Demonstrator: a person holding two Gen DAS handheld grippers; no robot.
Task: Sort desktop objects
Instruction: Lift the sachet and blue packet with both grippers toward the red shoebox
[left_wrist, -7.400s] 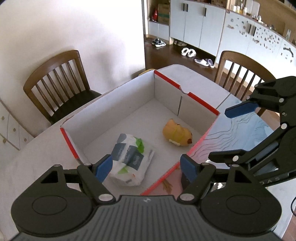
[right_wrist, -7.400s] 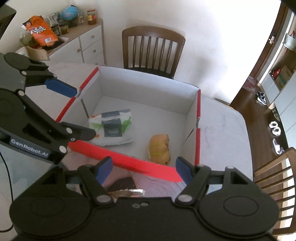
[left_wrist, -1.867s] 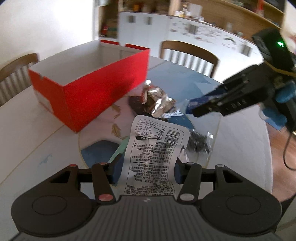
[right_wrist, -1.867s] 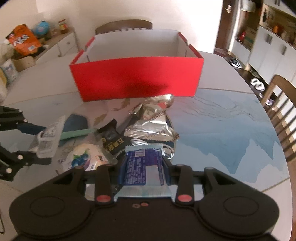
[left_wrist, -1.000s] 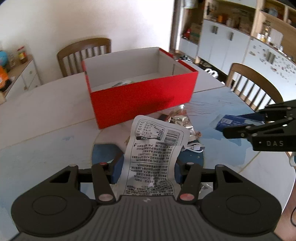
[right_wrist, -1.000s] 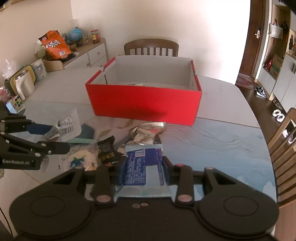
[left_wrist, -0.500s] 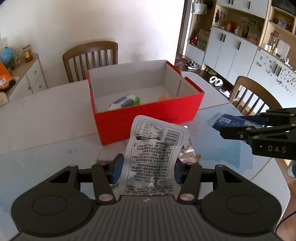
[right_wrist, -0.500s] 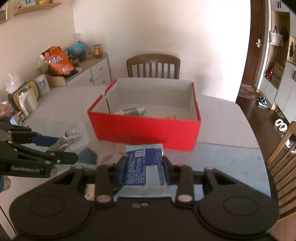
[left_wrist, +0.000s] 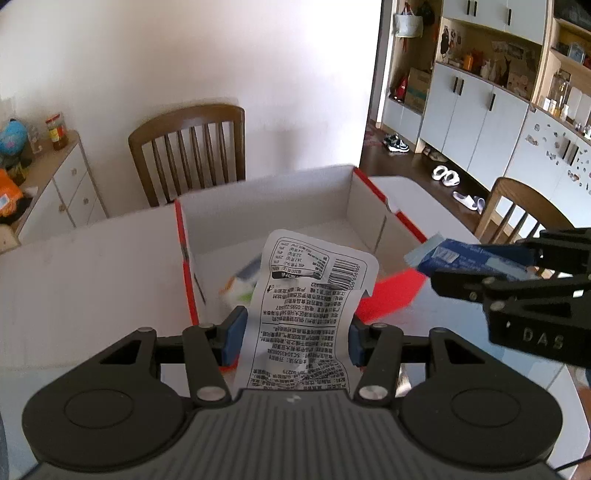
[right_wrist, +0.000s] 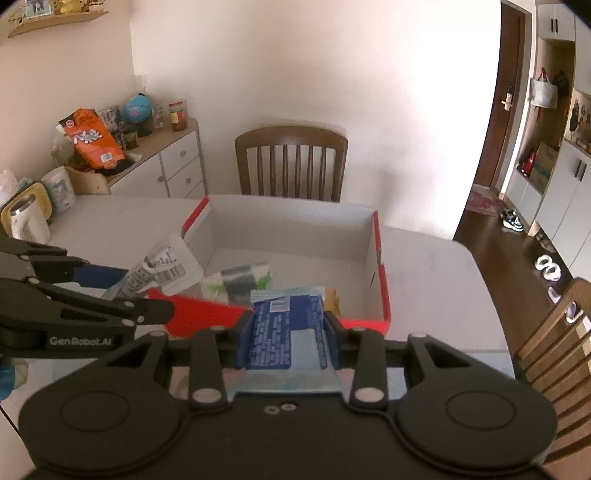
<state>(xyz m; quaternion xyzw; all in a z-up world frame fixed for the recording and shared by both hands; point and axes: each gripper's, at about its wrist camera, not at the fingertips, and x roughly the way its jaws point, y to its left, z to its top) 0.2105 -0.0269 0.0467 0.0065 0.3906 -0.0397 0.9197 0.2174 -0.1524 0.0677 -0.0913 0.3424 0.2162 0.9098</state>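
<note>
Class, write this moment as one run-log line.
left gripper: shut on white packet | right gripper: shut on blue packet | both near red box | box: holds two items

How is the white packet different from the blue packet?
The white packet shows black print and a barcode on a pale back; the blue packet is dark blue with a light blue patch. The white packet sits in the left gripper, the blue packet in the right gripper. The white one looks longer and curls; the blue one lies flatter. Both are pinched between blue pads, near the red box.
</note>
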